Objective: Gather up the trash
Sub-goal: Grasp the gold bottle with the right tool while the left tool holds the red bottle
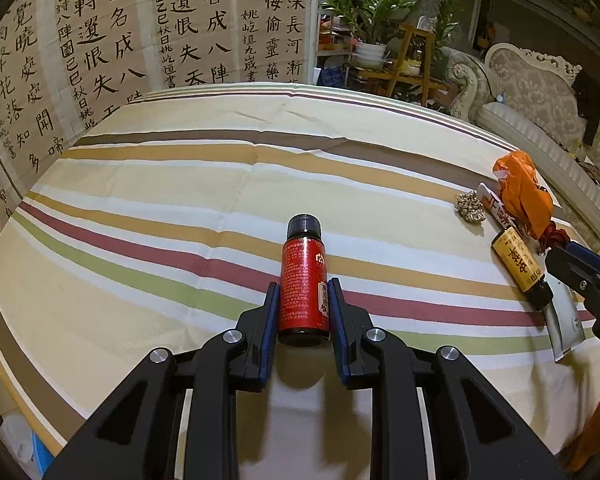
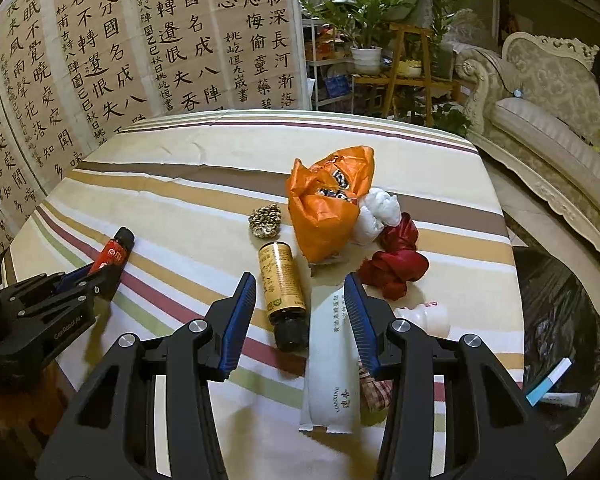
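Red bottle (image 1: 303, 280) lies on striped tablecloth (image 1: 180, 184) before calligraphy wall (image 1: 100, 40).

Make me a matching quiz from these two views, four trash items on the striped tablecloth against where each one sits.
Things:
1. red bottle
2. gold bottle
3. orange bag
4. white sachet

Places:
A. farthest back, crumpled
B. between the left gripper fingers
C. lying beside the sachet, dark cap toward the camera
D. partly under the right gripper's right-hand finger

Pairs: 1-B, 2-C, 3-A, 4-D
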`<act>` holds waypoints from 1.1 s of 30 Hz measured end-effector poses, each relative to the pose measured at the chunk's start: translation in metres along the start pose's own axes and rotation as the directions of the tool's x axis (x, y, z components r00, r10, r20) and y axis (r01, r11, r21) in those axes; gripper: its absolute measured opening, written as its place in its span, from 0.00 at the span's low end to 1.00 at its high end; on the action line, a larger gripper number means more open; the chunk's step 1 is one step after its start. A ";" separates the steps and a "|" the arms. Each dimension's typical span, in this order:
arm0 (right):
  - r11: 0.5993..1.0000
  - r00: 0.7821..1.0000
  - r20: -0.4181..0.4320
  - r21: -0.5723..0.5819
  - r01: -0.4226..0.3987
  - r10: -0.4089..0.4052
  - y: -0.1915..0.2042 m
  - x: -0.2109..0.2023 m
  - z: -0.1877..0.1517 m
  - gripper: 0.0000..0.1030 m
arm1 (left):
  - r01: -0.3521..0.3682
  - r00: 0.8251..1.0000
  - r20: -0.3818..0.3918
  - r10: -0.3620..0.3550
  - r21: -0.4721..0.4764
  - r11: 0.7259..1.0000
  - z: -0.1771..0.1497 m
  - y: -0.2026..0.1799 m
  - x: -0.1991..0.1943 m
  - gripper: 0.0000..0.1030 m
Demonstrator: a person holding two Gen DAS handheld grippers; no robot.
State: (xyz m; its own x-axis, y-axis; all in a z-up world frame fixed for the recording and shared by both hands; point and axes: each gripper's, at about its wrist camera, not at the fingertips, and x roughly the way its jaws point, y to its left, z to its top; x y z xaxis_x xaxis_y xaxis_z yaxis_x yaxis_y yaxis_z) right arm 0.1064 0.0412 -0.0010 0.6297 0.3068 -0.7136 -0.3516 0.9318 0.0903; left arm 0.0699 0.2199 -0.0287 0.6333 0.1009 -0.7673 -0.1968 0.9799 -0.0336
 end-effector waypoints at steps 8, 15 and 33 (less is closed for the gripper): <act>1.000 1.000 0.023 0.010 0.010 -0.010 -0.005 -0.007 0.005 0.43 | -0.013 1.000 0.005 0.013 -0.012 1.000 0.001 0.010 -0.002 0.24; 1.000 0.999 0.032 -0.002 0.004 -0.004 0.001 -0.011 0.007 0.43 | -0.020 1.000 0.013 0.020 -0.020 1.000 0.001 0.018 -0.005 0.24; 0.999 0.999 -0.049 -0.024 -0.023 0.021 0.016 0.024 0.003 0.26 | -0.044 0.999 0.026 0.046 -0.064 0.997 0.002 0.044 -0.010 0.24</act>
State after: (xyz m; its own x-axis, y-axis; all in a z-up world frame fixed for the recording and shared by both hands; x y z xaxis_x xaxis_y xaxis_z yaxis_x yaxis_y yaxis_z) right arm 0.1178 0.0641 -0.0152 0.5871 0.3168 -0.7449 -0.3827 0.9195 0.0894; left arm 0.0565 0.2625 -0.0206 0.6428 0.1503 -0.7511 -0.2719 0.9615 -0.0403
